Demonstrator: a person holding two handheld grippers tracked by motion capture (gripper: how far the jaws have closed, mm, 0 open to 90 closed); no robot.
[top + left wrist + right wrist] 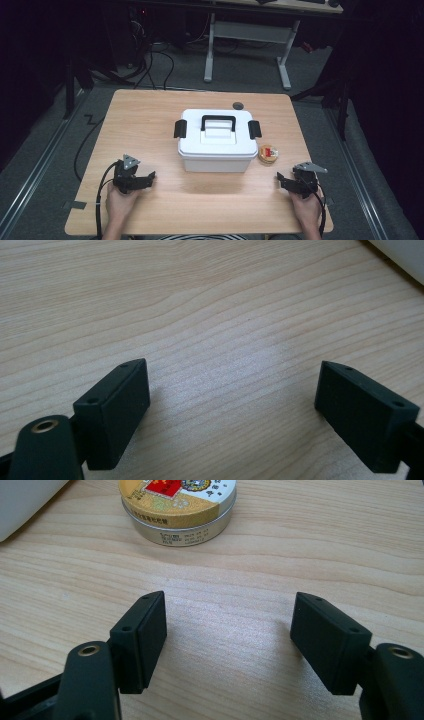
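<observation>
Grey carpet floor [250,75], white-legged desk [250,35] behind; dark surroundings

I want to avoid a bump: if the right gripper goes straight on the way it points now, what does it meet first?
Probably the round tin. It lies ahead of the open right gripper, slightly to the left in its view, with bare table between. Depth is hard to judge.

Black hand-held gripper [150,179], grey plate, black cable.
</observation>
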